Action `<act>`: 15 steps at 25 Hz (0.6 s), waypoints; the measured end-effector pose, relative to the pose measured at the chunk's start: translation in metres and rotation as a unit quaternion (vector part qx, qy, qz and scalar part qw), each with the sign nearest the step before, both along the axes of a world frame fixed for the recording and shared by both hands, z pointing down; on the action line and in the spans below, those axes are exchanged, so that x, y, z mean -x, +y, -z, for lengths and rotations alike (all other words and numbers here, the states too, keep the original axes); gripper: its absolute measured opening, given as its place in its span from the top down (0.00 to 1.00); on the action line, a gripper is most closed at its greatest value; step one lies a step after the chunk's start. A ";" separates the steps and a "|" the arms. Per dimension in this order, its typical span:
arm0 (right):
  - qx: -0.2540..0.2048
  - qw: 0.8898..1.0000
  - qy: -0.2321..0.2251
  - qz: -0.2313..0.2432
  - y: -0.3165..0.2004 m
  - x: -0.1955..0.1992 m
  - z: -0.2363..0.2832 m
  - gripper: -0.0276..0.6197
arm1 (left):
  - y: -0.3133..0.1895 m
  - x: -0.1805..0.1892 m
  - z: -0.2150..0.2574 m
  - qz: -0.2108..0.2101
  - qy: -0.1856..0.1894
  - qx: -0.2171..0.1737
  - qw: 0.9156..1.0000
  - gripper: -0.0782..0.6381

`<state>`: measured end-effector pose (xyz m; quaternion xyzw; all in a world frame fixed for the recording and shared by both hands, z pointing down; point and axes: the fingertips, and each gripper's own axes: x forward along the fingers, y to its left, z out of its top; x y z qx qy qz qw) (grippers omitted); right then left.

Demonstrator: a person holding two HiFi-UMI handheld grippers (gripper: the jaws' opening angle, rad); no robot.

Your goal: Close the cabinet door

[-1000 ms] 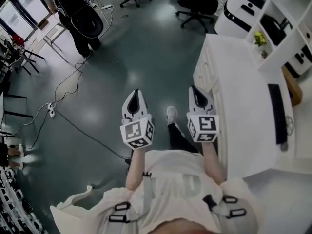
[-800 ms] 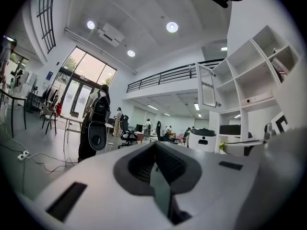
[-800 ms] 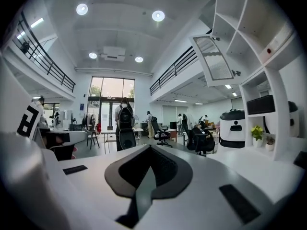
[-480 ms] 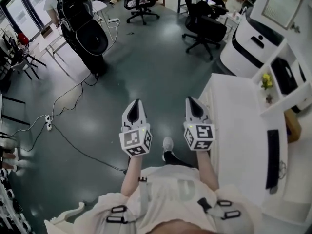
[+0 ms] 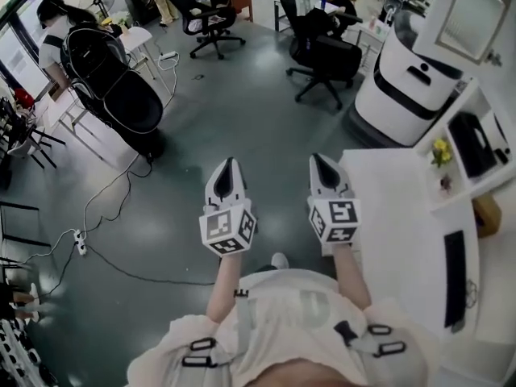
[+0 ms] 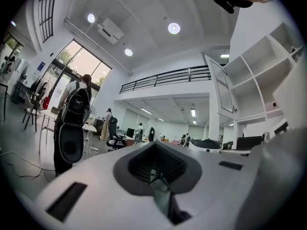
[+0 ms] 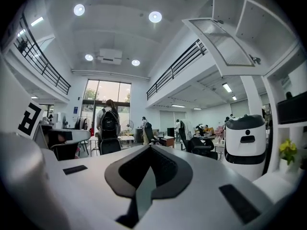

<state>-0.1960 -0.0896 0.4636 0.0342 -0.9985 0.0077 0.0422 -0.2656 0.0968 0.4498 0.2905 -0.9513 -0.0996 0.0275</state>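
The cabinet door, a white-framed glass panel, stands swung open at the top right of the head view, above the white shelf cabinet. It also shows in the left gripper view as the open door, and high up in the right gripper view as the door. My left gripper and right gripper are held side by side, level, over the floor. Both are short of the cabinet, shut and holding nothing. Each gripper view looks along closed jaws, left gripper and right gripper.
A white desk with a keyboard runs along my right. A white rounded machine stands beyond it. Office chairs, a black stroller with a person beside it, and floor cables lie ahead and left.
Both grippers have travelled forward with the person along the desk. The white machine and the open door have come nearer, and the jaws have stayed shut.
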 end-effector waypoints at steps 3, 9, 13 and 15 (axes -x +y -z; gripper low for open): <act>0.000 1.000 0.005 -0.010 -0.011 0.015 0.000 0.95 | -0.014 0.015 -0.006 -0.013 0.012 0.006 1.000 0.88; 0.002 0.999 0.021 -0.034 -0.029 0.036 -0.014 0.95 | -0.045 0.053 -0.005 -0.044 0.000 0.007 0.999 0.88; -0.001 0.997 0.017 -0.070 -0.045 0.047 -0.009 0.95 | -0.079 0.076 0.004 -0.089 -0.010 0.004 0.996 0.88; -0.002 0.996 0.010 -0.089 -0.051 0.051 -0.004 0.95 | -0.094 0.083 0.009 -0.115 -0.015 0.003 0.993 0.88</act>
